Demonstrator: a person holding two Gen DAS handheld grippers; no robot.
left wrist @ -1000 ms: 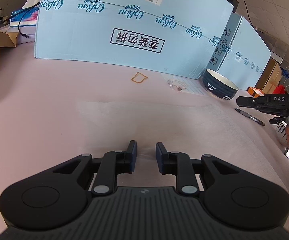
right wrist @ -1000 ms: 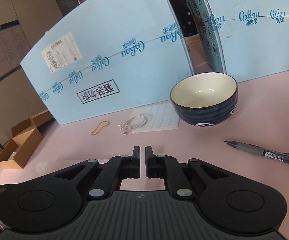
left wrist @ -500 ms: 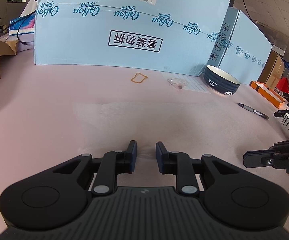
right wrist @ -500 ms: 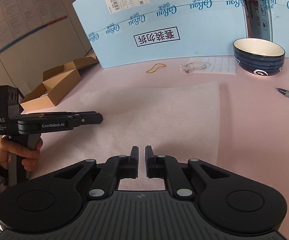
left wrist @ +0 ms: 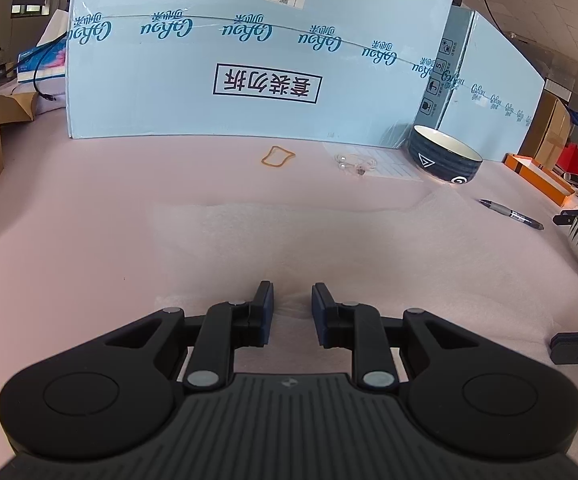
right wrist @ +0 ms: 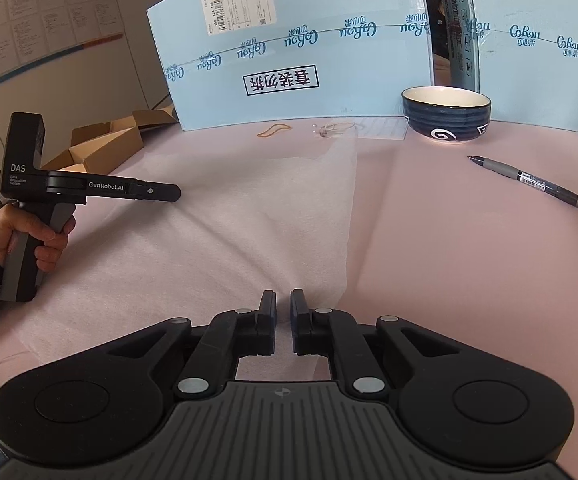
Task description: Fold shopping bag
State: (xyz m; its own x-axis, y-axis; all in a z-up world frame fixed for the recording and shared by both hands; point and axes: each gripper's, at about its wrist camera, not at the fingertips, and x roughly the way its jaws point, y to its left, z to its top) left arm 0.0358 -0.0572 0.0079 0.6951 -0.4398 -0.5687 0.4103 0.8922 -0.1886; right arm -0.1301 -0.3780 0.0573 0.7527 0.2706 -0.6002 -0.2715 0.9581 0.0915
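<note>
Right gripper (right wrist: 283,312) now lower over shopping bag (right wrist: 249,216).

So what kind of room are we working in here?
Probably an office or lab used as a recording space, not a home: a wall chart, big blue shipping cartons behind the pink-covered table, and open cardboard boxes alongside.

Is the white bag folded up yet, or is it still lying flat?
Flat. The white bag lies spread as one sheet on the pink table, with only soft wrinkles and no edge turned over.
</note>
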